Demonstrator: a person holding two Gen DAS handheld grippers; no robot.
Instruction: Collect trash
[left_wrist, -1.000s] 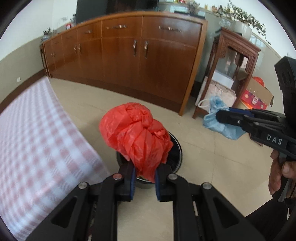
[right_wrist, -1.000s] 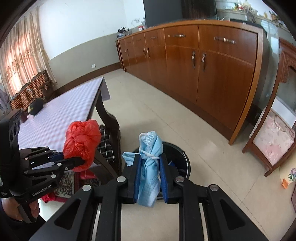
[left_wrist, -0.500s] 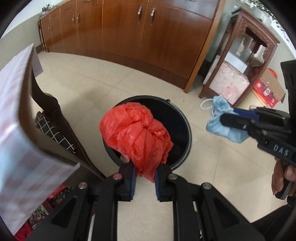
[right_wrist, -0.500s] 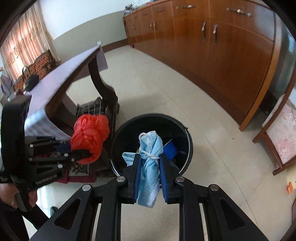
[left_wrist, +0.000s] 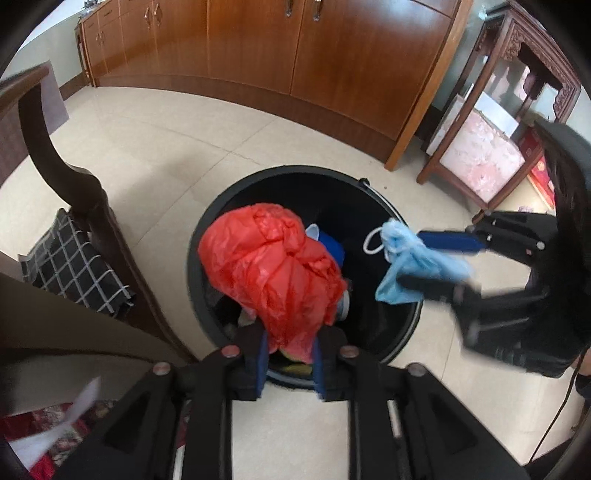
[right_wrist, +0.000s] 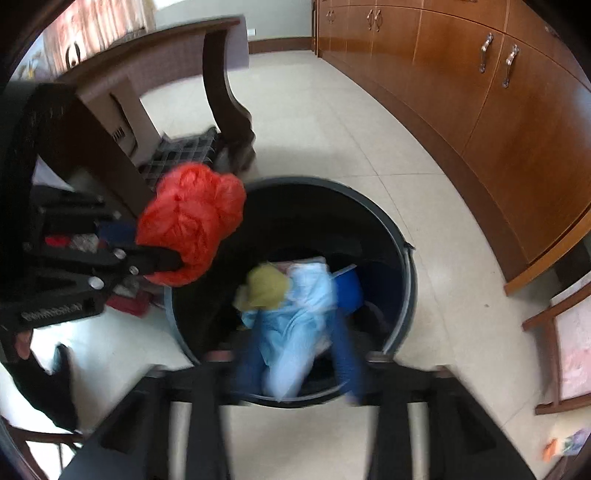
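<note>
**Over the bin, both grippers letting go**

At the middle of the left wrist view, a red bag (left_wrist: 273, 269) hangs over the open black bin (left_wrist: 384, 195), its lower end between the left gripper's (left_wrist: 290, 363) blue pads. Those fingers have just been opening; they stand apart, and the bag's tail sits loosely between them, though whether the pads press on it I cannot tell. In the bin lie a blue container (left_wrist: 332, 245) and other scraps.

At right centre of the same view, a pale blue bag (left_wrist: 410, 266) sits between the right gripper's (left_wrist: 436, 262) fingers, over the bin's right edge. In the right wrist view that bag (right_wrist: 295, 325) is blurred between widely spread fingers, which have just been opening, with a yellow scrap (right_wrist: 264, 288) beside it.

A dark table leg (left_wrist: 85, 192) rises at left; brown cabinets (left_wrist: 332, 55) fill the top.
</note>
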